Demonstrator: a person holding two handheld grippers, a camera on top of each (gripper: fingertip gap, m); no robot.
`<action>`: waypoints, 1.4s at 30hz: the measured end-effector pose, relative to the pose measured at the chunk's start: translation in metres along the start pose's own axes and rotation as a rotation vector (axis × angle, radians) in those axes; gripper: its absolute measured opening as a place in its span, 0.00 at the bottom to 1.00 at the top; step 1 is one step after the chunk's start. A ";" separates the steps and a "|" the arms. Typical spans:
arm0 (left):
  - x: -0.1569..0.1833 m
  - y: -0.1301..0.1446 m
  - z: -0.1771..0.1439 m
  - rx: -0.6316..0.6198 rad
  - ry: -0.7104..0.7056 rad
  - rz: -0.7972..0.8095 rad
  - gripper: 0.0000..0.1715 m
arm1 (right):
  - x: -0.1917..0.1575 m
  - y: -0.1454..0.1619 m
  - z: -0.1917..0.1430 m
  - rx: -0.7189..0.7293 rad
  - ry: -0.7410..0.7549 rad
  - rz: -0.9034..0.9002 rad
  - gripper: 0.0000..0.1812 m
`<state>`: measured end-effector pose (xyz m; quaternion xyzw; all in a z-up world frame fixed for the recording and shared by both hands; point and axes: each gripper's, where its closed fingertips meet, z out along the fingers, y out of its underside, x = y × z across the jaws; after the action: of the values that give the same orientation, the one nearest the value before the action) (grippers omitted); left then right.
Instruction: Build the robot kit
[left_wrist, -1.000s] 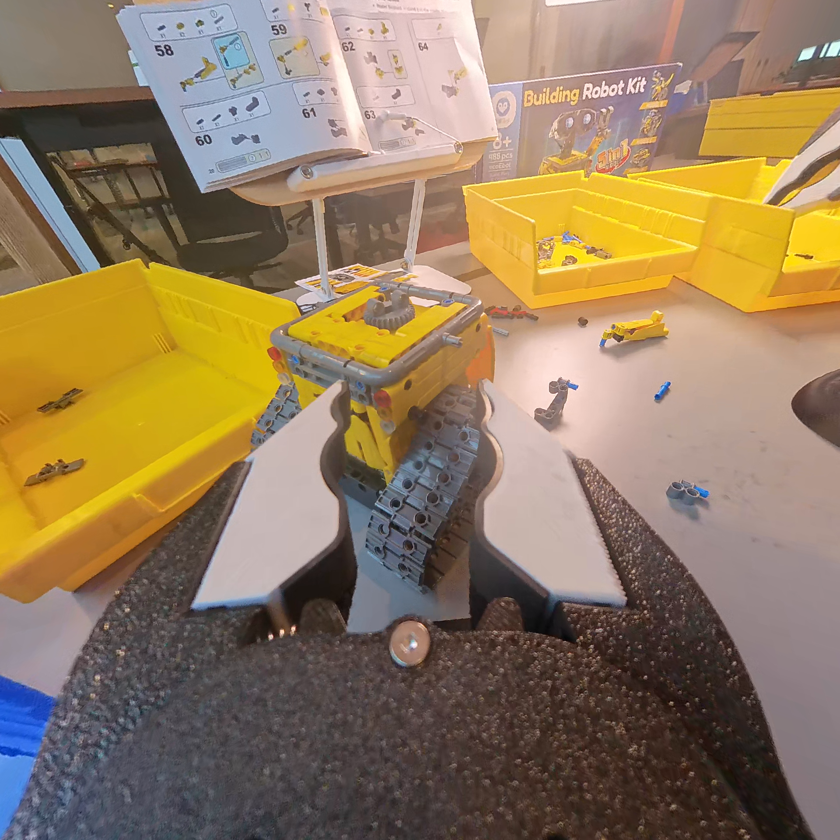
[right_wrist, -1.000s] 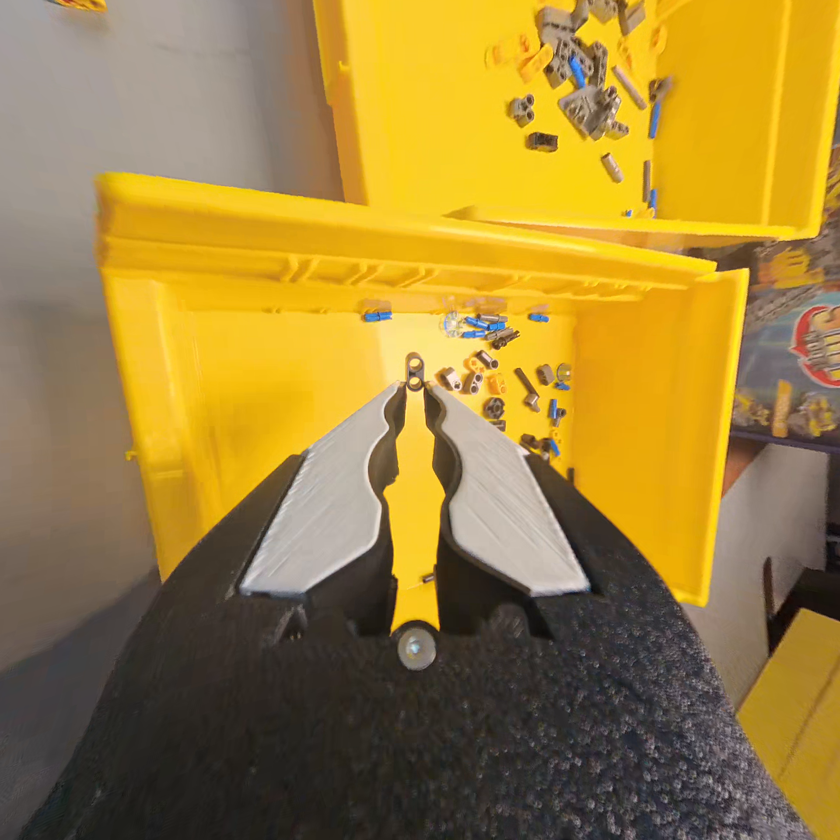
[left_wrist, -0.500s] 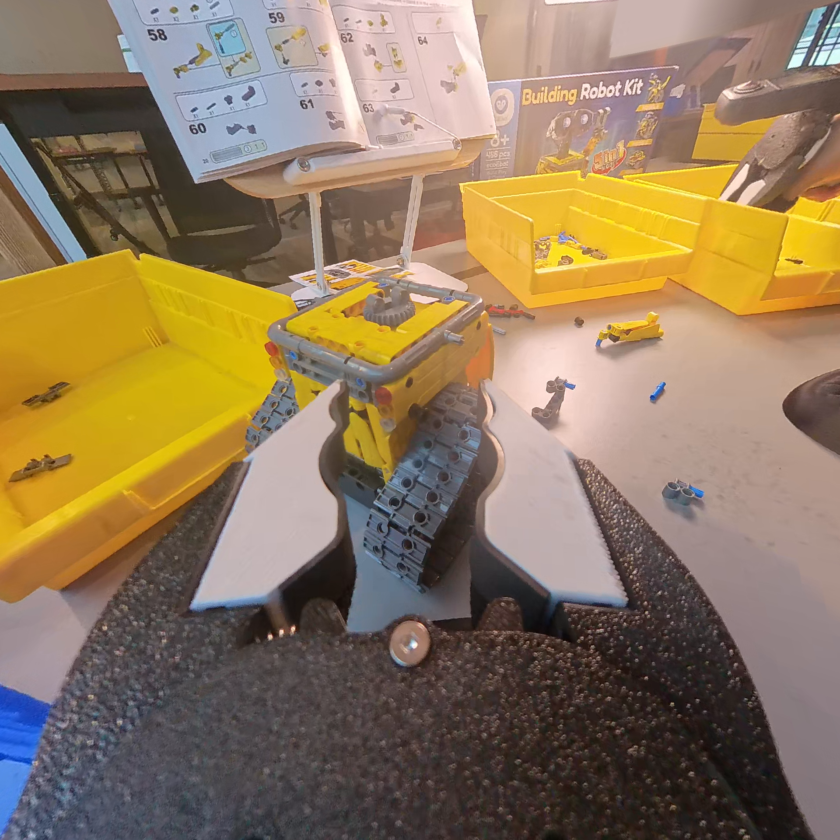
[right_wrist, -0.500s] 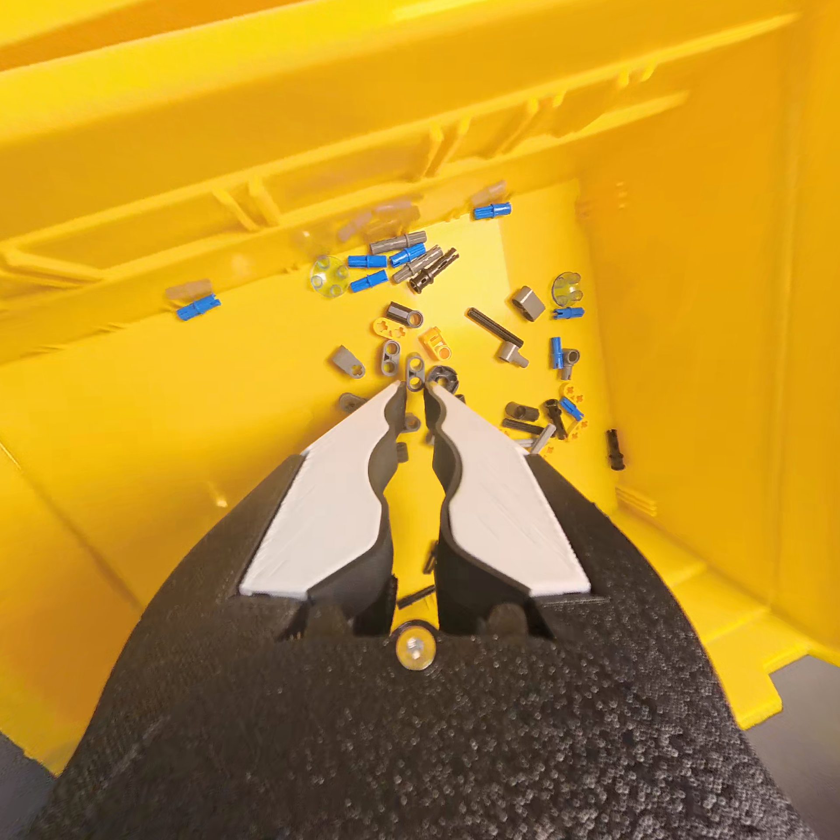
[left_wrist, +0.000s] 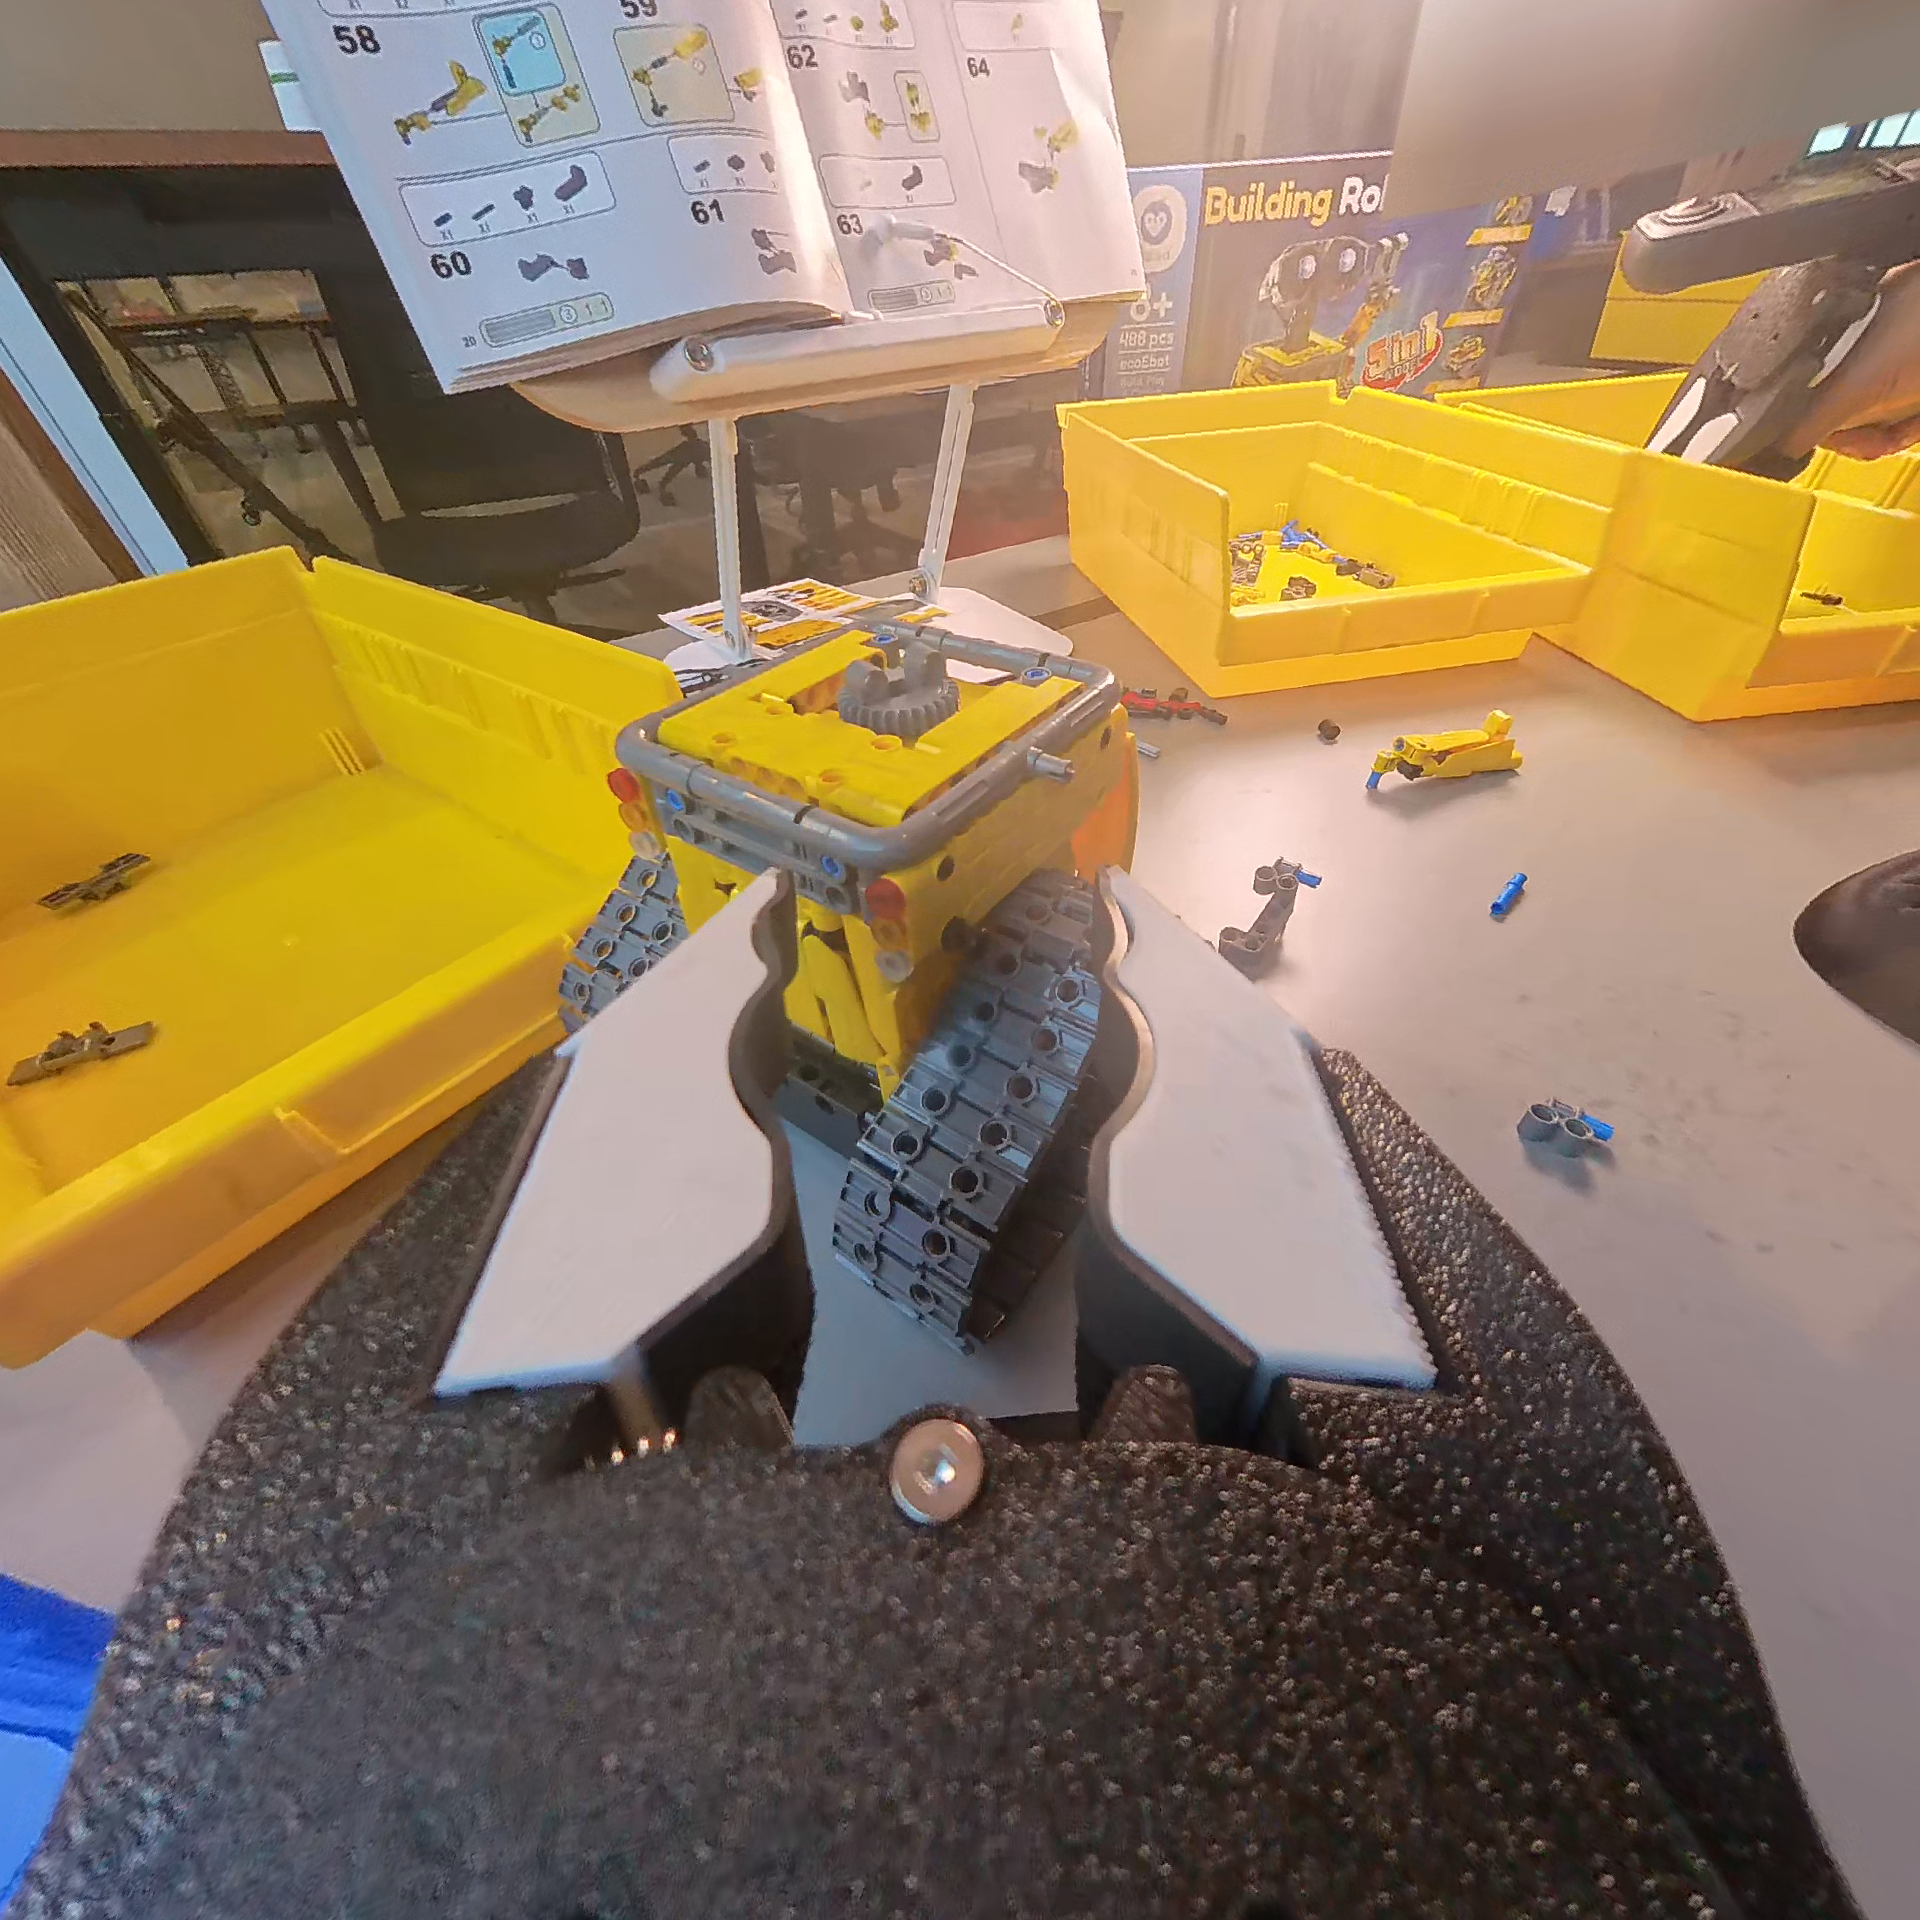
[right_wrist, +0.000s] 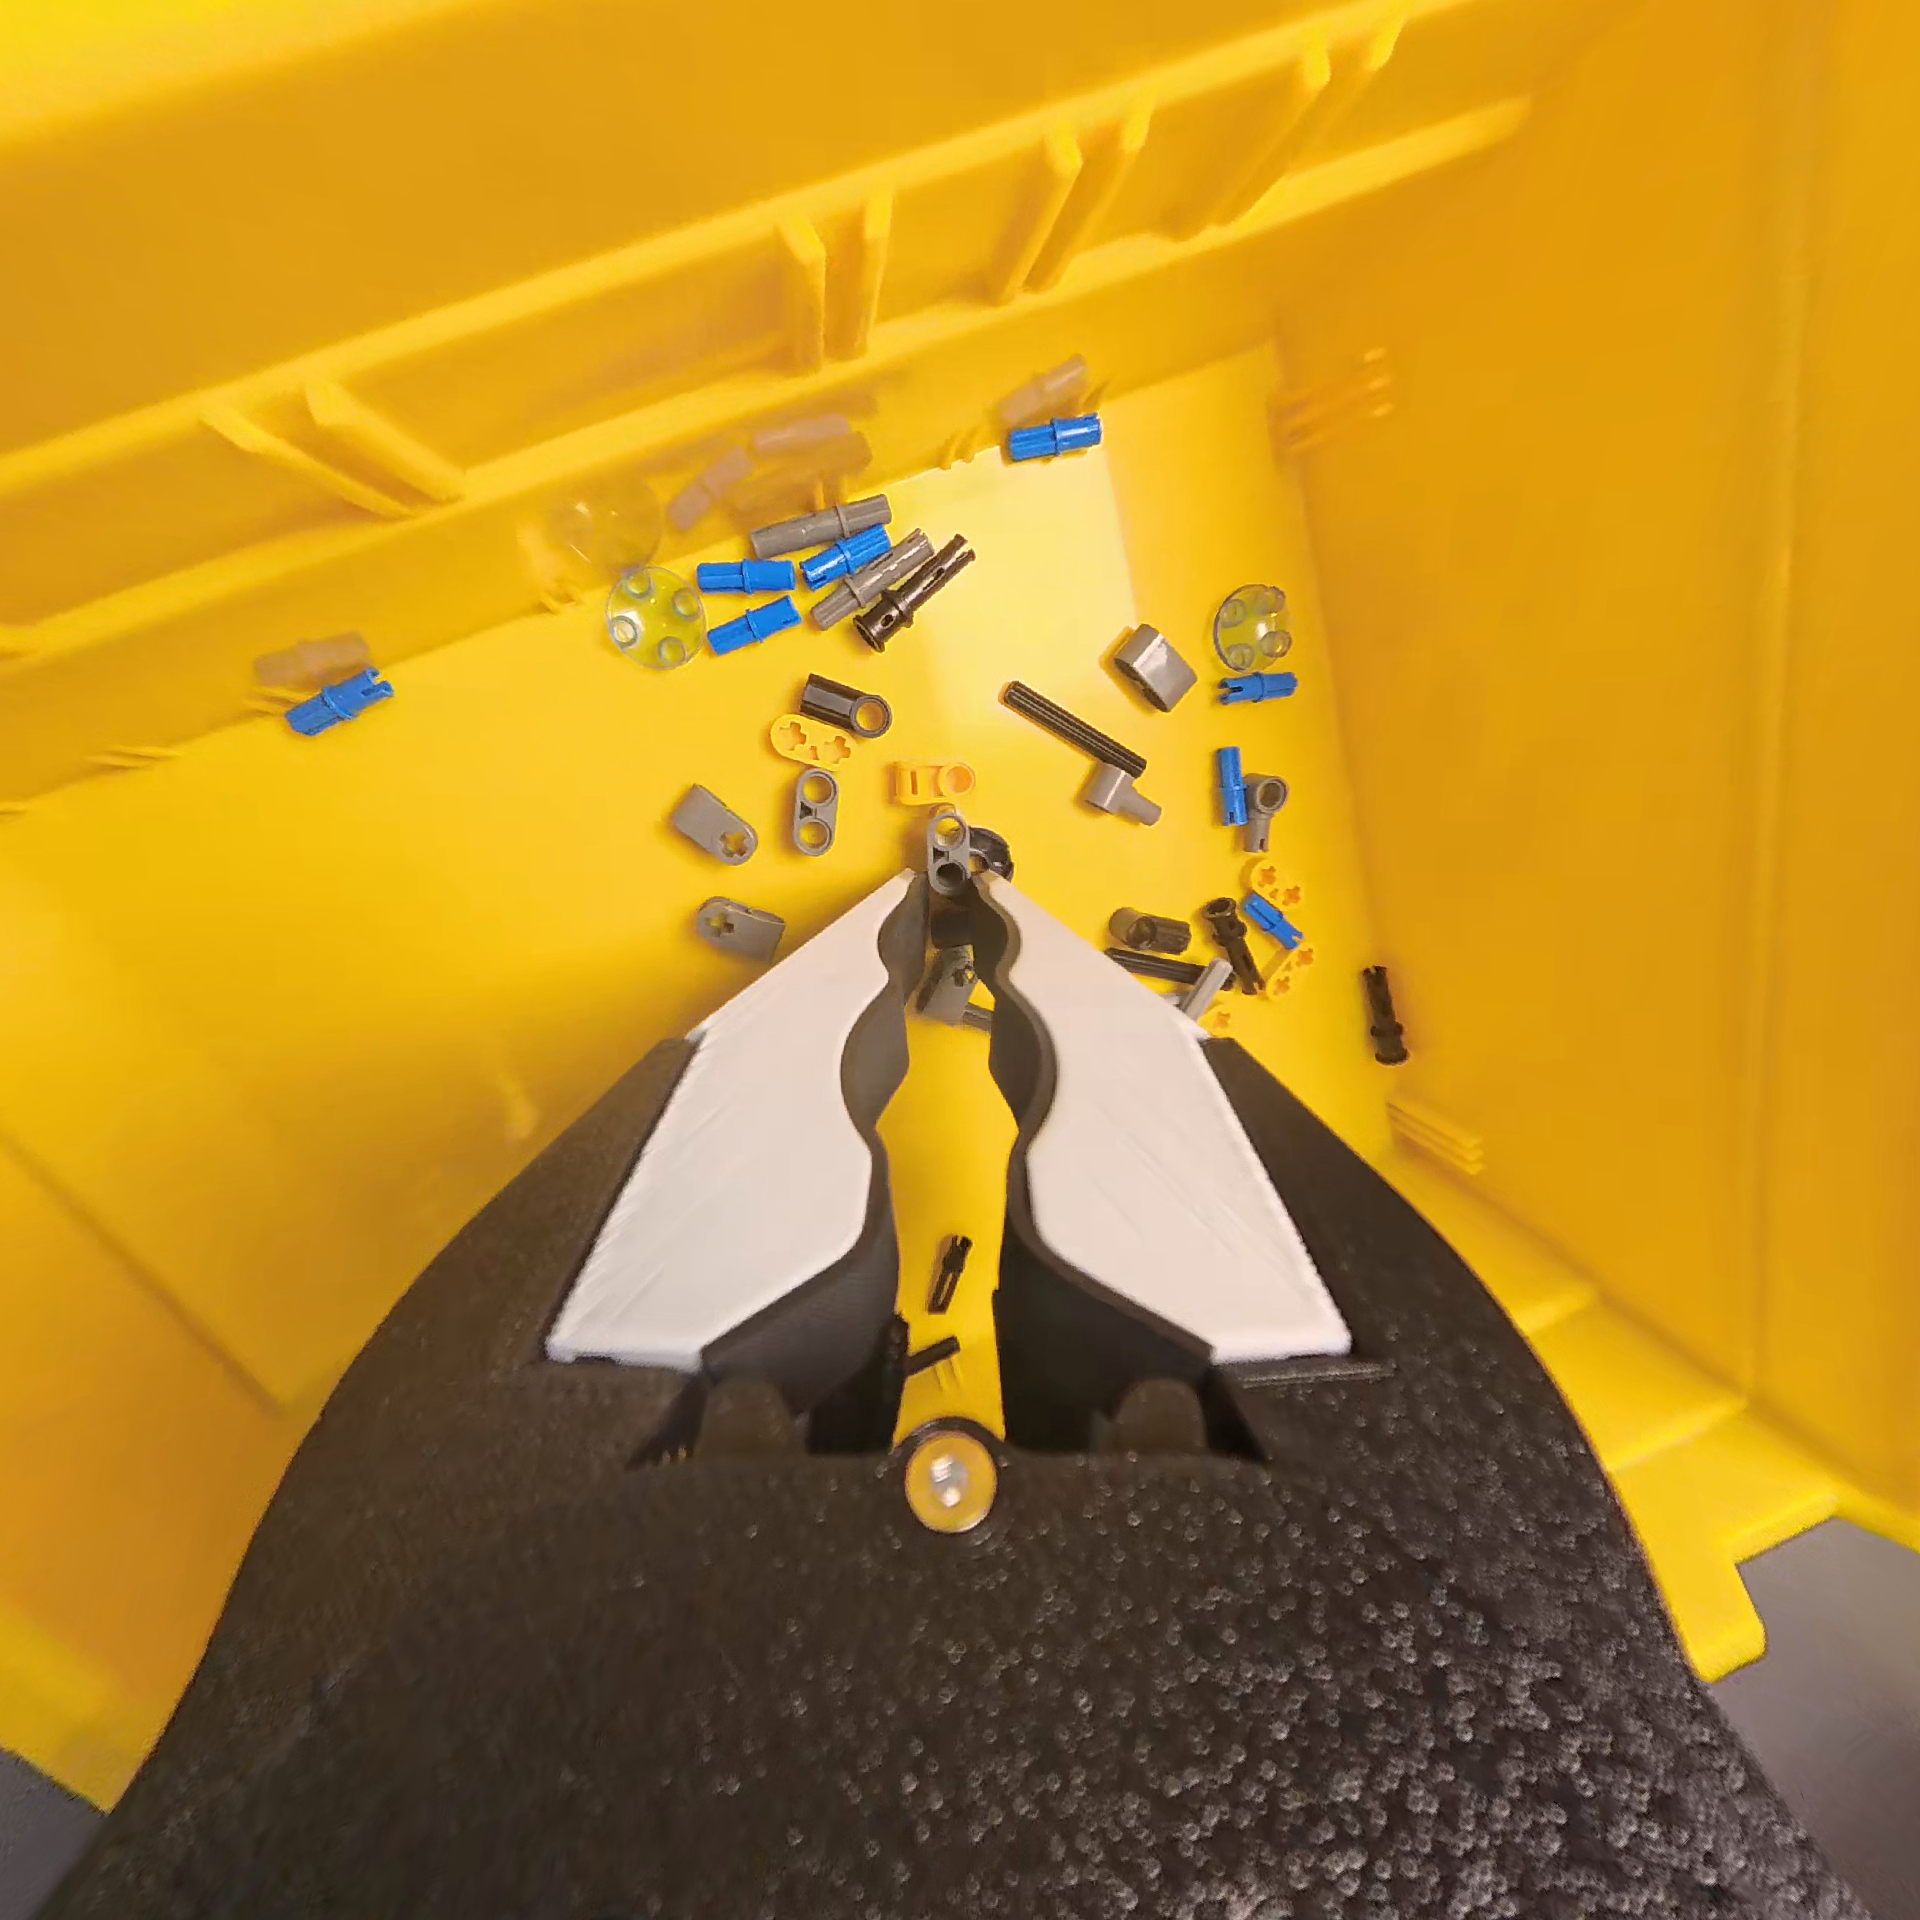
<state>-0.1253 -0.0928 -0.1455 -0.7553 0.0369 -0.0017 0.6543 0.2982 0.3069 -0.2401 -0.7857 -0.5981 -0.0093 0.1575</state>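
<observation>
The left gripper (left_wrist: 940, 904) is clamping the yellow tracked robot model (left_wrist: 883, 831) at frame center, while the right gripper (right_wrist: 948, 883) is pinching a small grey connector (right_wrist: 947, 854) inside the yellow bin (right_wrist: 1558, 623).

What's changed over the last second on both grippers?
The right gripper, shut on a small grey two-hole link throughout, dropped from above the yellow bin deep into it, over the loose parts. The left gripper stayed around the tracked robot model.

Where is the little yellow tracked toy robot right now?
In the left wrist view, the yellow tracked model stands on the grey table between the left gripper fingers, with a yellow bin beside it.
</observation>
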 end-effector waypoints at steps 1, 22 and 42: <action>0.000 0.000 0.000 -0.001 -0.001 0.001 0.32 | 0.000 0.001 0.001 0.000 0.002 0.000 0.05; 0.001 0.003 0.003 -0.022 -0.012 0.022 0.32 | -0.037 -0.097 -0.128 0.721 0.067 0.119 0.15; 0.002 -0.002 -0.001 0.011 0.004 0.010 0.32 | -0.270 -0.167 -0.170 1.108 -0.416 0.063 0.15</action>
<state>-0.1236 -0.0934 -0.1435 -0.7514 0.0422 -0.0001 0.6585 0.0934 0.0491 -0.0937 -0.5892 -0.5085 0.4632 0.4239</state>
